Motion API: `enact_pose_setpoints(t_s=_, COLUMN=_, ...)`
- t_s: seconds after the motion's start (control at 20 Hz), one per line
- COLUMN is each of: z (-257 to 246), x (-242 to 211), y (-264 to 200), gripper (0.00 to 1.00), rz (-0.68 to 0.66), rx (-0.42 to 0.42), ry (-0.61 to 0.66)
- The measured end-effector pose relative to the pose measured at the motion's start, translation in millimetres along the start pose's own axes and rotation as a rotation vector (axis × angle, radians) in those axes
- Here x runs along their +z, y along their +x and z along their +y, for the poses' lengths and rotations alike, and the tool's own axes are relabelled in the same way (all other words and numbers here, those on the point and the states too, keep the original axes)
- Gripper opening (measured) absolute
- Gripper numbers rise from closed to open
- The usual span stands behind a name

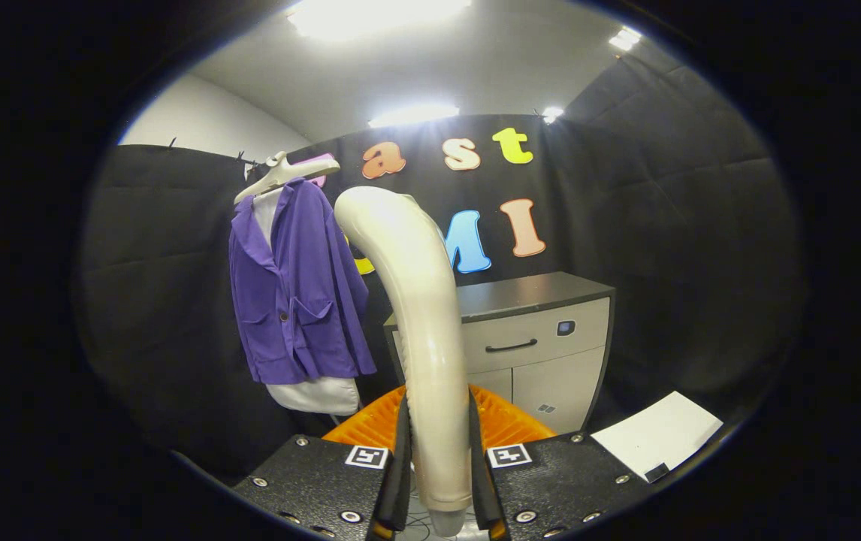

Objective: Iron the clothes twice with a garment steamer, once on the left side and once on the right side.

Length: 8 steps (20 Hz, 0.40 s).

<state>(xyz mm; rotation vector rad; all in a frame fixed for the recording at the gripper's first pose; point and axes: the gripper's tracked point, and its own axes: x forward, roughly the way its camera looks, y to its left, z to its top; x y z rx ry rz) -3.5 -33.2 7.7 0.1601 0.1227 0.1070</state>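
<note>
A cream garment steamer (417, 300) rises between my fingers and curves up and to the left at its top. My gripper (438, 466) is shut on the steamer's handle, with both fingers pressing its sides. Beyond the fingers and to the left, a purple jacket (295, 293) hangs on a white hanger (284, 174) over a white form whose lower edge shows under the hem. The steamer's head stands just right of the jacket and apart from it.
A grey cabinet (536, 338) with a dark top and a drawer handle stands behind the steamer, to the right. An orange ribbed object (506, 424) lies just ahead of the fingers. A white sheet (656, 436) lies to the right.
</note>
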Motion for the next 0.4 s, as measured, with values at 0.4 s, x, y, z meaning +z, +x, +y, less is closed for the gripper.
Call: enact_pose_setpoints(t_s=0.4, z=20.5, x=-6.9, y=3.6, gripper=0.33, rz=0.005, rx=0.03, ry=-0.016)
